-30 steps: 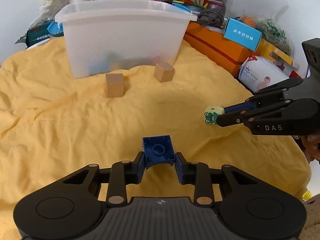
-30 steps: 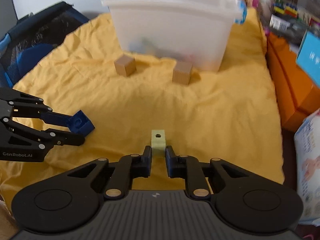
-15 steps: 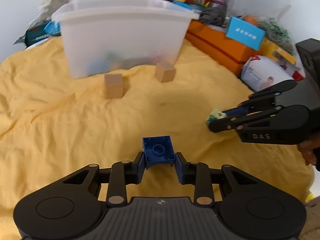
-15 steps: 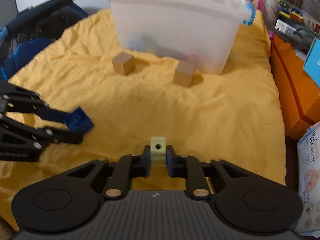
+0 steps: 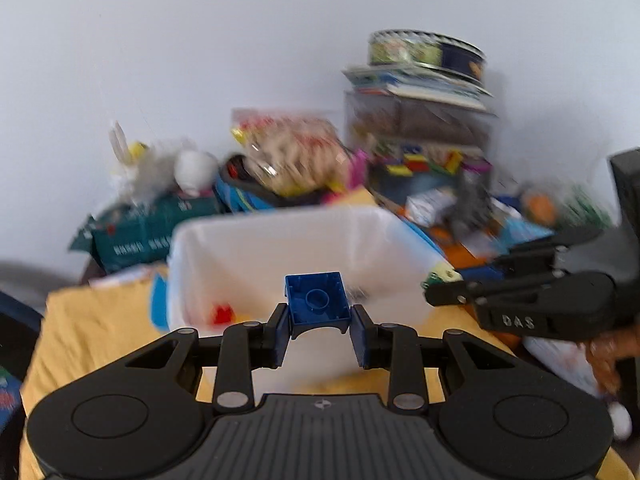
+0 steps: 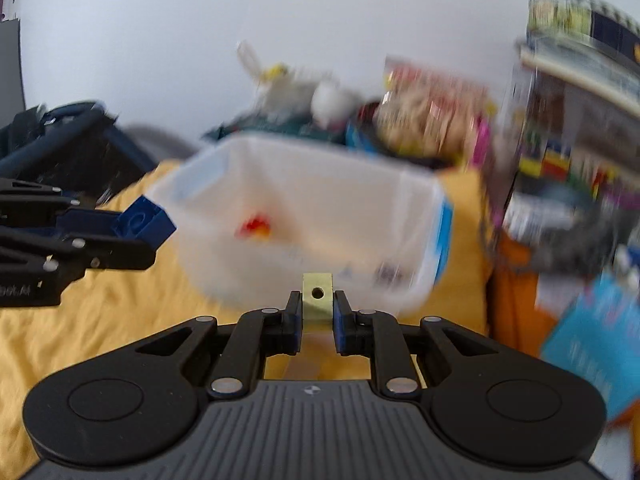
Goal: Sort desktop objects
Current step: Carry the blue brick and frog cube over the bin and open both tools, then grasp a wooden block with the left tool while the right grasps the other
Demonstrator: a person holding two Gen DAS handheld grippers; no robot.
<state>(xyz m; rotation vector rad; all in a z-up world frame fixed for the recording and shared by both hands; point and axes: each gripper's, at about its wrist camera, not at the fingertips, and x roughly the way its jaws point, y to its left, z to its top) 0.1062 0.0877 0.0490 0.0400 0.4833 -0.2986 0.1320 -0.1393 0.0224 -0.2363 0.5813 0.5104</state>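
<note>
My left gripper (image 5: 318, 326) is shut on a blue brick (image 5: 316, 302), held up over the near rim of the white translucent bin (image 5: 360, 220). My right gripper (image 6: 317, 318) is shut on a pale green toy piece (image 6: 317, 296), raised in front of the bin (image 6: 416, 216). In the right wrist view the left gripper (image 6: 132, 240) and blue brick (image 6: 144, 222) show at the bin's left edge. In the left wrist view the right gripper (image 5: 440, 288) and green piece (image 5: 442, 272) sit at the bin's right rim. Red and yellow pieces (image 5: 222, 314) lie inside the bin. Both views are motion-blurred.
The bin stands on a yellow cloth (image 6: 120, 312). Behind it is clutter: a dark green box (image 5: 140, 236), a snack bag (image 5: 292, 152), stacked clear boxes with a round tin (image 5: 424, 52). An orange box (image 6: 516, 300) and a blue carton (image 6: 596, 344) lie right.
Both grippers have lifted and moved forward with their pieces, from low over the cloth up to the bin's rim. The two wooden cubes have dropped out of view.
</note>
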